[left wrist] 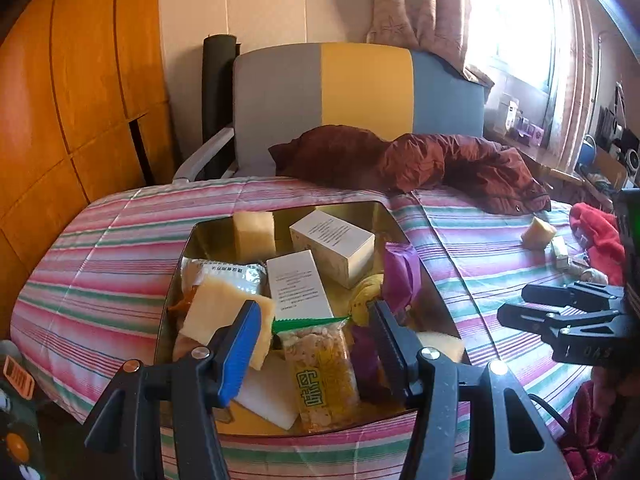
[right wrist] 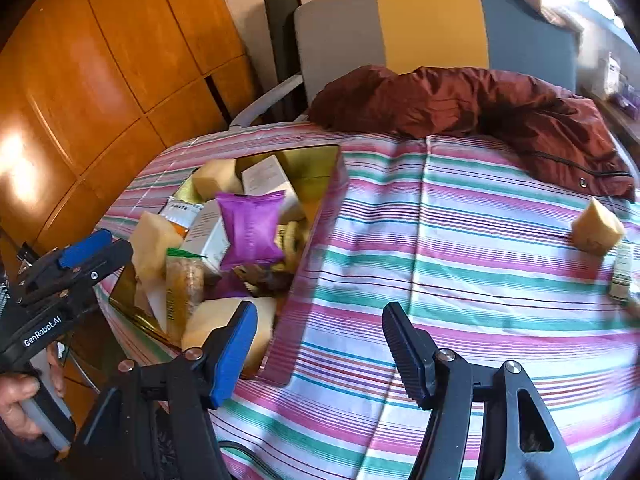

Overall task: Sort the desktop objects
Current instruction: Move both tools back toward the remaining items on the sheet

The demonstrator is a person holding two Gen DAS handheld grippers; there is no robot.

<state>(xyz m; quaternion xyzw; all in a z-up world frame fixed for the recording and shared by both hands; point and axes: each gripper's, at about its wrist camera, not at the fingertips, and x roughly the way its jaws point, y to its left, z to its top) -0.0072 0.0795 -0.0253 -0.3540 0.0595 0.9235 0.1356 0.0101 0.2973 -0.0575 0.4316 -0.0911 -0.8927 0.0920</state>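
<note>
At the far left stood the orange wooden wardrobe (right wrist: 92,64), and in front of it a person's hand (right wrist: 16,404) gripped the handle of the left tool (left wrist: 312,332). That tool hovered over the gold tray (left wrist: 208,236) with its jaws spread and nothing pinched between them; below the gap lay a yellow snack packet (left wrist: 324,384) and a white box (left wrist: 298,288). The tray sat on the striped bedspread (right wrist: 460,248) and was crowded: yellow sponge blocks (left wrist: 254,230), a second white box (left wrist: 334,246), a silver sachet (left wrist: 224,274) and a purple packet (right wrist: 252,226) lying on top of the heap, tilted against the tray's right wall.

Right of the tray, the right tool (right wrist: 320,344) hung above bare bedspread, its jaws spread and empty, its blue pad just beside the tray's near corner. Behind, a dark red jacket (right wrist: 480,100) sprawled across the head of the bed against the grey, yellow and blue headboard (right wrist: 432,24). Farther right, well apart from the tray, a loose sponge block (right wrist: 596,226) rested on the bedspread with a small carton (right wrist: 622,276) just beside it. Red cloth (left wrist: 600,236) lay at the right edge near the sunlit window (left wrist: 516,12).
</note>
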